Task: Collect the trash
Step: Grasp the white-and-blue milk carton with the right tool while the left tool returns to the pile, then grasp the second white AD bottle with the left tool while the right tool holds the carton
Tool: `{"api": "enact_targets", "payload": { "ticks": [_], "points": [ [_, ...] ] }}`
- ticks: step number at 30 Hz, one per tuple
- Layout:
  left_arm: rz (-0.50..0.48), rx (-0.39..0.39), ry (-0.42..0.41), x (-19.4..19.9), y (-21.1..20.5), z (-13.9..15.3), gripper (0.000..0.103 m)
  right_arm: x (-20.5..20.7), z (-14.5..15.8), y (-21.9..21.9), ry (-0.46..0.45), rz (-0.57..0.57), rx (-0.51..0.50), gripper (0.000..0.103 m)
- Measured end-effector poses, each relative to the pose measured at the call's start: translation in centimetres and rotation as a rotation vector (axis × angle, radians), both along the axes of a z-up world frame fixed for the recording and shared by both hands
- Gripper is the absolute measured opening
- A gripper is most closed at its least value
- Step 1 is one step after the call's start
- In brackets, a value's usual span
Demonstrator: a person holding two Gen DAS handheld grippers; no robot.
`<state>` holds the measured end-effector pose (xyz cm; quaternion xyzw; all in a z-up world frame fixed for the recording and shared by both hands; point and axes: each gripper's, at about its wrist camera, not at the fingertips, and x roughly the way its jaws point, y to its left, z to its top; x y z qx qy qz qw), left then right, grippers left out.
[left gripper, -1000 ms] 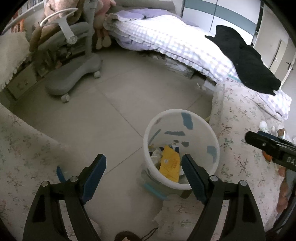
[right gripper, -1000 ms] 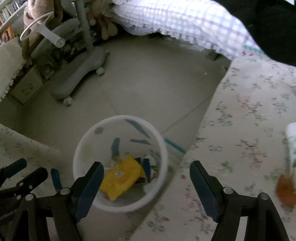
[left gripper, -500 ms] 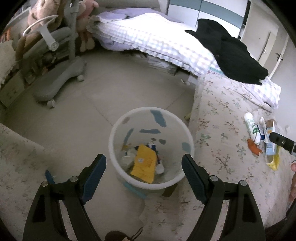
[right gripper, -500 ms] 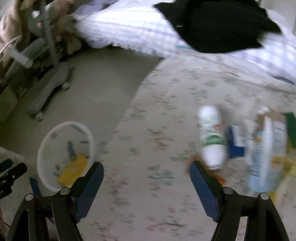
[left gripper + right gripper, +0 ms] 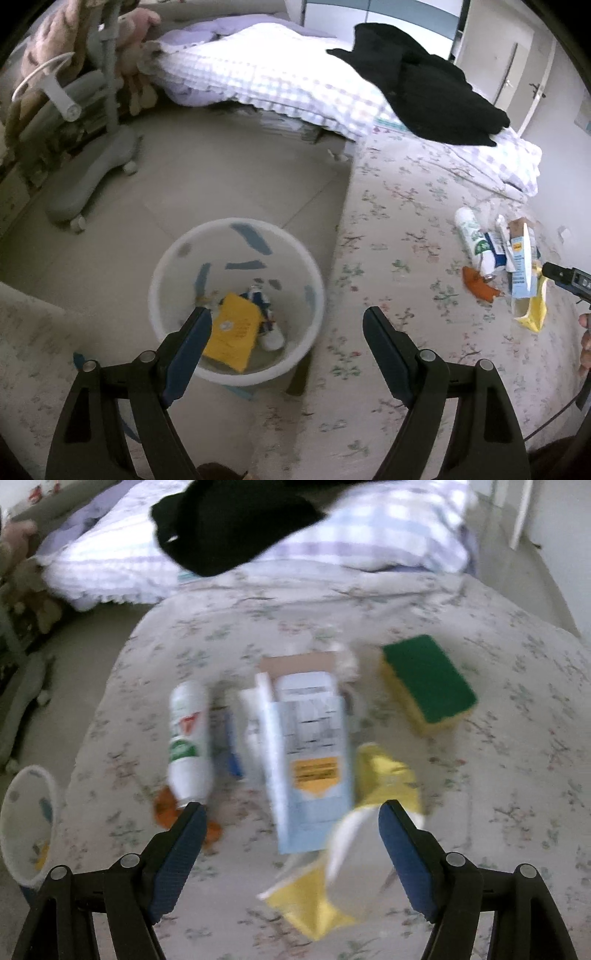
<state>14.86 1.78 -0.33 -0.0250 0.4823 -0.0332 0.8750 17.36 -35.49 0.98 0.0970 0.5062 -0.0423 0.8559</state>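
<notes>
A white trash bin (image 5: 236,236) stands on the floor beside the floral bed, with a yellow packet (image 5: 236,328) and other scraps inside. My left gripper (image 5: 286,332) is open and empty above the bin's near rim. My right gripper (image 5: 291,823) is open and empty, just in front of a trash pile on the bed: a light blue carton (image 5: 310,753), a white bottle (image 5: 188,738), a yellow wrapper (image 5: 384,779), an orange scrap (image 5: 166,808) and a green and yellow sponge (image 5: 428,679). The pile also shows in the left wrist view (image 5: 498,254).
A checked quilt (image 5: 280,77) with black clothing (image 5: 424,92) on it lies at the far end of the bed. A grey chair base (image 5: 92,173) stands on the floor at the left. The bin shows at the right wrist view's left edge (image 5: 26,812).
My right gripper has swung from over the bin to the trash pile on the bed. My left gripper has shifted right, staying over the bin.
</notes>
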Motion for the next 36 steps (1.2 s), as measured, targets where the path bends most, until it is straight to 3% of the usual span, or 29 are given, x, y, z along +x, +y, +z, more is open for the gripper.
{"api": "enact_targets", "payload": {
  "ticks": [5,9,17,21,25,32,36],
  "points": [
    [-0.028,-0.01,0.001,0.4,-2.4,0.2,0.086,0.9,0.0,-1.5,-0.037,-0.011,0.045,0.08],
    [-0.045,-0.015,0.005,0.7,-4.1,0.3,0.086,2.4,-0.7,-1.2,-0.051,0.006,0.062,0.073],
    [-0.068,-0.02,0.018,2.1,-6.8,0.0,0.086,4.3,-3.1,0.0,-0.008,0.026,0.008,0.059],
    [-0.08,-0.032,0.026,3.0,-8.2,-0.1,0.086,4.3,-3.5,-0.6,-0.002,0.026,0.032,0.058],
    [-0.092,-0.058,0.025,3.8,-9.9,0.3,0.086,3.7,-2.4,-1.2,-0.031,0.018,0.097,0.057],
    [-0.141,-0.102,0.002,4.6,-14.5,1.4,0.086,0.9,2.9,-3.0,-0.17,0.017,0.153,0.057],
    [-0.176,-0.19,0.013,6.0,-17.5,1.6,0.085,-0.2,3.9,-5.0,-0.192,-0.016,0.164,0.057]
  ]
}}
